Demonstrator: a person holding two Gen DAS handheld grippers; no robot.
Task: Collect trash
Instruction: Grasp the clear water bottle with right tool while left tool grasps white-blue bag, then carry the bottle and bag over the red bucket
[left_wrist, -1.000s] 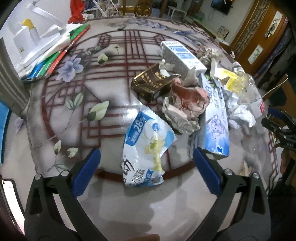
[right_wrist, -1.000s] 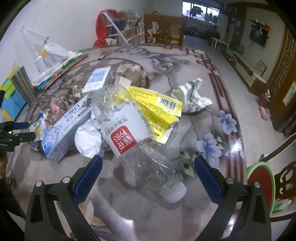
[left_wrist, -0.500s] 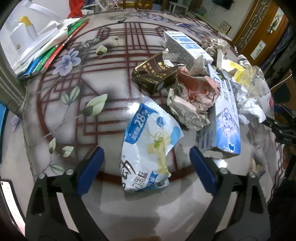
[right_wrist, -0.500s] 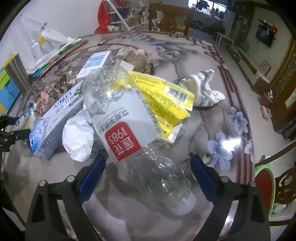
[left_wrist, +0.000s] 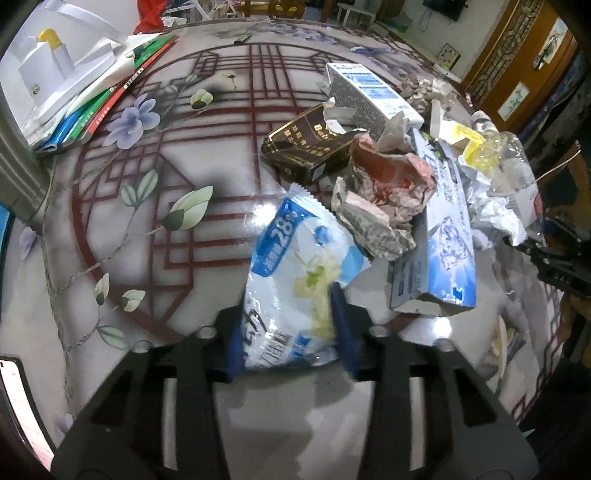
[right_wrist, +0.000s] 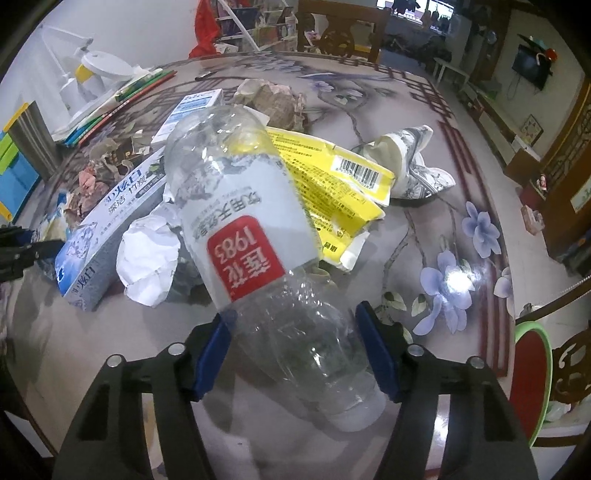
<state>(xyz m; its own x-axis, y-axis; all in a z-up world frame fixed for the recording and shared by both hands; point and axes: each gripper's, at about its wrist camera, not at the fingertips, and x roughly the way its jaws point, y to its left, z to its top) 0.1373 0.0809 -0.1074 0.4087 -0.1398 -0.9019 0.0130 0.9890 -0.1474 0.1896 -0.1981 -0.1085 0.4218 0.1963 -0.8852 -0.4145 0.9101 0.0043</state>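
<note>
Two grippers grasp trash on the glossy floral-patterned table (left_wrist: 155, 229); left gripper (left_wrist: 286, 328) pinches the blue-white plastic snack bag (left_wrist: 295, 280); right gripper (right_wrist: 293, 350) clamps the clear crushed plastic bottle (right_wrist: 255, 236) near its neck.

Lower edge of the snack bag (left_wrist: 295, 284) hidden behind the blue pads (left_wrist: 341, 332) of the left tongs (left_wrist: 286, 334), right pad smeared by motion. Bottle (right_wrist: 266, 266) neck covered on both sides by the right tongs (right_wrist: 295, 350). Phone (left_wrist: 16, 402) cut off at frame edge. Toothpaste box (right_wrist: 107, 225) partly buried under crumpled paper (right_wrist: 147, 258).
</note>
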